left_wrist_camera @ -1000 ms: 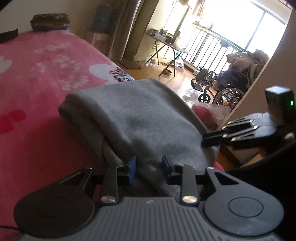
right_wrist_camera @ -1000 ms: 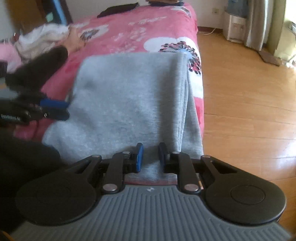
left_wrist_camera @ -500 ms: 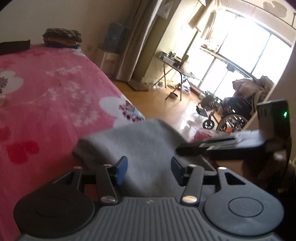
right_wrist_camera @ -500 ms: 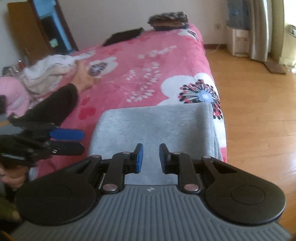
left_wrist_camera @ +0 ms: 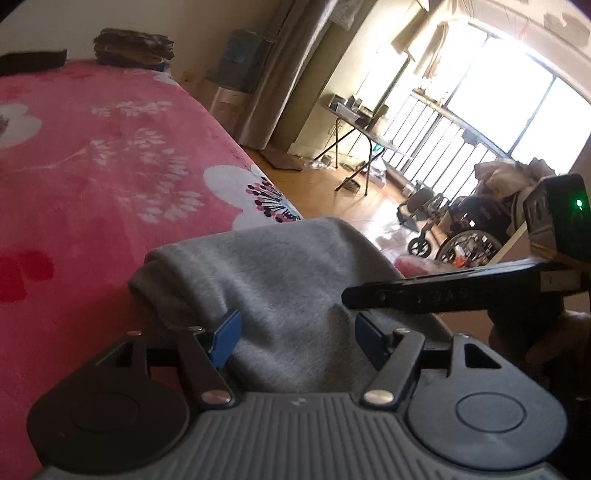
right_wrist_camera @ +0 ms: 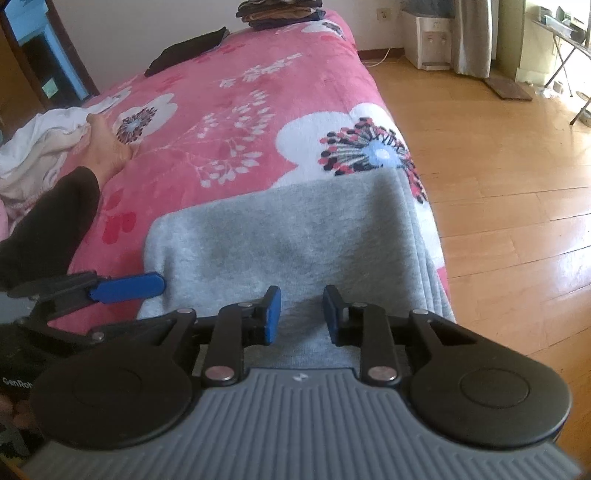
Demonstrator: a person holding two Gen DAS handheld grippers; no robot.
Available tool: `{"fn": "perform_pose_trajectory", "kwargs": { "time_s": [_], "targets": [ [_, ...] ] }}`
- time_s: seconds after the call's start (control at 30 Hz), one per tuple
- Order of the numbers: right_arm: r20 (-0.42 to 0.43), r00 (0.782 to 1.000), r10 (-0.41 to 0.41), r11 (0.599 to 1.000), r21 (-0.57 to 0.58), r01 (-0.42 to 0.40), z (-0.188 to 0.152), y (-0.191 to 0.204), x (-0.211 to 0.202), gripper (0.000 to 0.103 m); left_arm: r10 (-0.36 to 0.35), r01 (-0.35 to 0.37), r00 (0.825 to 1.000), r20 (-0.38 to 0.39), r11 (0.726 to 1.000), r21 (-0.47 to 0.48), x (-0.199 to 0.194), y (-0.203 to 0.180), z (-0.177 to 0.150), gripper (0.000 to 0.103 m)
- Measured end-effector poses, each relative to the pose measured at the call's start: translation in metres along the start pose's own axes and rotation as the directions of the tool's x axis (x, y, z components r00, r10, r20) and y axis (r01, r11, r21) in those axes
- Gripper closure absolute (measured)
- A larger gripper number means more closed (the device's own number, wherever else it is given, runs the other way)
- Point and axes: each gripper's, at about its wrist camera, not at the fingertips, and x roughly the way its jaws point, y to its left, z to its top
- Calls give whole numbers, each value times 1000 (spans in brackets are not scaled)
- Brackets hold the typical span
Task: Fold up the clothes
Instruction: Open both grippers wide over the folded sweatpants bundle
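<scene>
A folded grey garment (left_wrist_camera: 280,266) (right_wrist_camera: 295,229) lies flat at the near corner of the bed, its right side draping over the bed's edge. My left gripper (left_wrist_camera: 297,339) hovers over its left part, open wide, with nothing between the blue pads. My right gripper (right_wrist_camera: 301,314) is over the garment's near edge, its fingers a little apart and open. In the left wrist view the right gripper (left_wrist_camera: 443,291) reaches in from the right, just above the cloth. The right wrist view shows a left blue fingertip (right_wrist_camera: 127,286) beside the garment's left edge.
The pink flowered blanket (right_wrist_camera: 240,110) (left_wrist_camera: 92,184) covers the bed. A person's hand (right_wrist_camera: 107,147) and dark sleeve (right_wrist_camera: 48,214) rest on it beside white clothes (right_wrist_camera: 33,147). Folded clothes (right_wrist_camera: 280,11) and a black garment (right_wrist_camera: 188,50) lie at the far end. Wooden floor (right_wrist_camera: 498,166) and a wheelchair (left_wrist_camera: 469,229) are to the right.
The left gripper's fingers have spread wide apart and it has pulled back from the cloth. The right gripper's fingers have parted slightly. The grey garment looks shorter, now a compact rectangle on the bed corner.
</scene>
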Motion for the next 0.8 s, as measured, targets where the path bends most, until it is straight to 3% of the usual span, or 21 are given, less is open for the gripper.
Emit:
{"fn": "perform_pose_trajectory", "kwargs": {
  "time_s": [0.13,0.27,0.47,0.73,0.8],
  "targets": [
    [57,998,-29,999,21,28,8,0,-15,68,-34,34,999,8,999,-37,-1,7,0,33],
    [97,993,-68,998,21,66,15,6,-25,41,-47,47,999,14,997,-60,-2,11,0,33],
    [88,989,-119,993,25,117,19,13,-24,19,-43,44,999,20,997,-55,-3,9,-1,32],
    [102,980,-174,984,61,168,21,7,-25,10,-50,52,998,27,996,-76,-4,11,-1,30],
    [104,978,-180,982,79,173,21,4,-25,4,-50,53,998,29,995,-80,-3,11,-1,30]
  ]
}}
